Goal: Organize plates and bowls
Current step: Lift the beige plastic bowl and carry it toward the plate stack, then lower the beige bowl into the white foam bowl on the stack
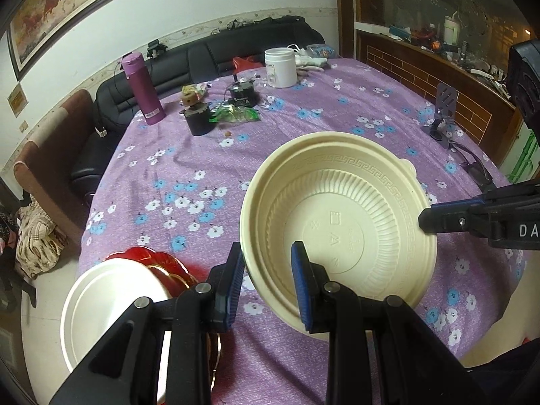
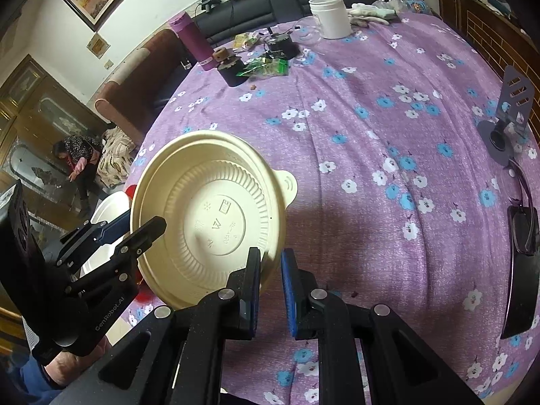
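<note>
Jaws of both my grippers straddle the rim of the cream bowl: the left gripper holds its near edge between blue pads, and the right gripper does likewise on the opposite side, each closed on the rim. I see the bowl tilted, lifted off the bench, which wears a purple cloth with blue and white flowers. Beside it, at the bench edge, a white plate lies on a red plate. Farther back stand a purple flask and a white jar; a black sofa and a framed painting close the room.
</note>
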Demonstrator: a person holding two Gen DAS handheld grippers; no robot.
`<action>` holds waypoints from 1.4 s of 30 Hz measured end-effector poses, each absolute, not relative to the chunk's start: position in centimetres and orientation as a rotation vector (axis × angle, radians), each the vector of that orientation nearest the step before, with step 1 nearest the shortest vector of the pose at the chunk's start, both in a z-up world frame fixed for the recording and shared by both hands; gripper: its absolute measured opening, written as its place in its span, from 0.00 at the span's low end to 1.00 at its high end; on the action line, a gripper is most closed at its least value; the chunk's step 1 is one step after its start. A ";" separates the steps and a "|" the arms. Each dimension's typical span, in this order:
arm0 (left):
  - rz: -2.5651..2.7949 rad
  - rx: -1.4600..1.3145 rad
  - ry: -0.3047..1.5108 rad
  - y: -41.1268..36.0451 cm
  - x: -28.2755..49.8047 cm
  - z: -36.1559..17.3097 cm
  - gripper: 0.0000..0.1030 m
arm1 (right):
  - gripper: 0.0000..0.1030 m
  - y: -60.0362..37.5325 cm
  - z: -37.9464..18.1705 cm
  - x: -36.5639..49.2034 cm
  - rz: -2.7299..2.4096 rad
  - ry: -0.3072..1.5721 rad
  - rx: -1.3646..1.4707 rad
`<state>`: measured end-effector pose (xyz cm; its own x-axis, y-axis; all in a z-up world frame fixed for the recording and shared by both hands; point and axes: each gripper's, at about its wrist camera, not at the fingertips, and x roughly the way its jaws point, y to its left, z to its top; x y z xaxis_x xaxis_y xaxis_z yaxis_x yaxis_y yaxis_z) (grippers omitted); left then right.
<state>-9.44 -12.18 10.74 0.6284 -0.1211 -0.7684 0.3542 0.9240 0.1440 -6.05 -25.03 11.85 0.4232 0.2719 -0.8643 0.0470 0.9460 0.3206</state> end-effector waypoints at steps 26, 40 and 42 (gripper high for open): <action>-0.204 0.262 0.799 -8.8 -10.2 12.4 0.30 | 0.14 -21.6 13.5 -4.8 0.211 1.119 0.288; -0.106 0.185 0.770 -3.3 -11.0 15.0 0.30 | 0.15 -17.0 15.1 -3.3 0.322 1.126 0.270; -0.087 0.181 0.764 -2.3 -11.4 15.4 0.30 | 0.15 -15.9 15.2 -2.8 0.347 1.135 0.275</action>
<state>-11.37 -2.32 15.41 0.7193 -0.0127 -0.6946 0.1437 0.9809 0.1309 -2.82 -15.93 15.24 0.3786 0.4049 -0.8323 -0.1300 0.9136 0.3853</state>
